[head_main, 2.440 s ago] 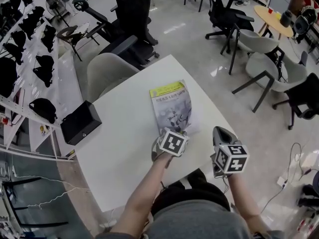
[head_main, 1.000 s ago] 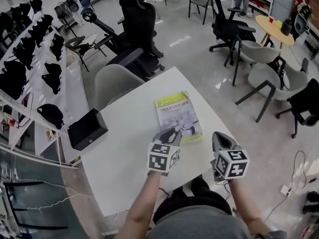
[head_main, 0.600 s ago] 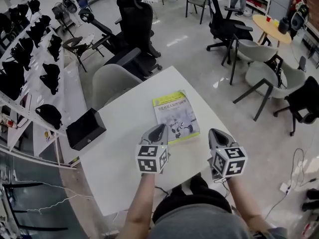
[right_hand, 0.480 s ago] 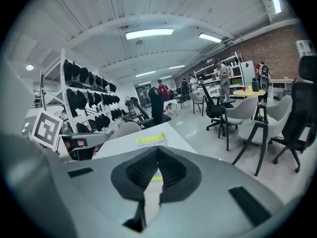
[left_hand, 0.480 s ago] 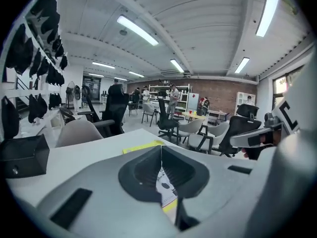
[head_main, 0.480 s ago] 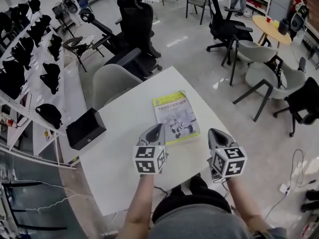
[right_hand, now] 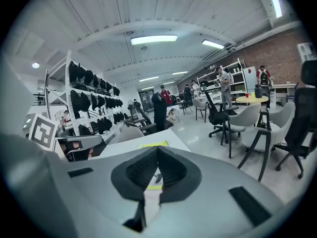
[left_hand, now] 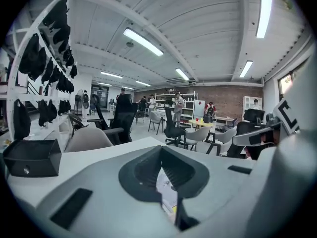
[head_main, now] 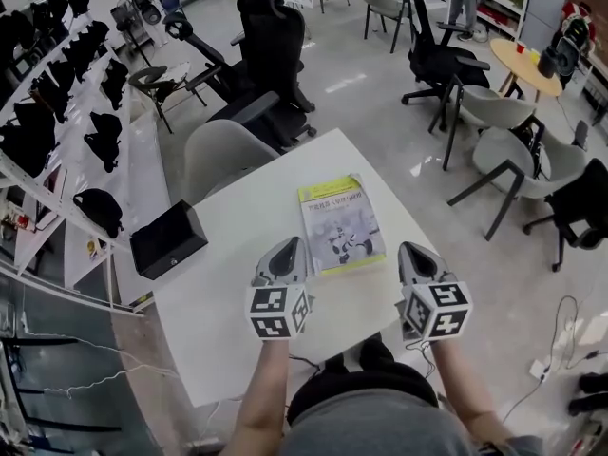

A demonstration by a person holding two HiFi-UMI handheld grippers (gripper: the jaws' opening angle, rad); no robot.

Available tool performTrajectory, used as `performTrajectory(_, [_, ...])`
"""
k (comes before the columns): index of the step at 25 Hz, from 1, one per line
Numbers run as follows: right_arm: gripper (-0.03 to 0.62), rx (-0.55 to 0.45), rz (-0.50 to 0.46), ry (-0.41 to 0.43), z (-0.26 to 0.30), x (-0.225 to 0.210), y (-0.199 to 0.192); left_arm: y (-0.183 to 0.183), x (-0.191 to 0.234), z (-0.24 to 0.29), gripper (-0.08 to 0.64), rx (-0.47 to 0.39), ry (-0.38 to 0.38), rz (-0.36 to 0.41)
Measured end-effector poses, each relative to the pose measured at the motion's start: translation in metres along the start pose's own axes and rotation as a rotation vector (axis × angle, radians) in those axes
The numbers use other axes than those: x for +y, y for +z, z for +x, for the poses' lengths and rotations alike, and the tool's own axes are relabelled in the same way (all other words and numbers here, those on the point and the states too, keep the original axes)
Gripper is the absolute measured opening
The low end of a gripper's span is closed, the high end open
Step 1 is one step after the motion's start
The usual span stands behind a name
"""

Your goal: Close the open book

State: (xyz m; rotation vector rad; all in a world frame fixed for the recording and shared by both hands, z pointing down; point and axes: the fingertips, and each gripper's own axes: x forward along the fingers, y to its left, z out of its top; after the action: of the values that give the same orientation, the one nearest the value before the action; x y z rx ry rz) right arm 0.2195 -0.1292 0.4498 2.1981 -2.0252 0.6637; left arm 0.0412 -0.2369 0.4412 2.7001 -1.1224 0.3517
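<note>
The book [head_main: 342,224] lies closed and flat on the white table [head_main: 237,217], yellow-and-grey cover up. My left gripper [head_main: 288,247] hovers just left of the book's near corner, not touching it. Its jaws have just been closing and now stand shut with nothing between them. In the left gripper view the left gripper [left_hand: 161,155] shows ribbed pads meeting, with a strip of the book [left_hand: 167,192] below. My right gripper [head_main: 410,251] is raised by the table's right edge, right of the book. In its own view the right gripper [right_hand: 157,155] is shut and empty, and the book [right_hand: 153,144] lies ahead.
A black box [head_main: 168,239] sits at the table's left edge. A grey chair [head_main: 223,150] stands behind the table and a black office chair [head_main: 271,36] beyond it. A rack of black items [head_main: 57,93] runs along the left. More chairs [head_main: 503,122] stand on the right.
The left gripper has drawn back off the book's near corner, moved left and up, and its jaws have shut. The right gripper rose slightly. The book has stayed closed.
</note>
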Motion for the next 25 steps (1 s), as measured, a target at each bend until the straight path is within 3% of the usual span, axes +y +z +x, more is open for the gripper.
performTrajectory(25, [0.003, -0.058, -0.085, 0.055, -0.002, 0.018, 0.012, -0.009, 0.003, -0.019, 0.006, -0.013, 0.010, -0.026])
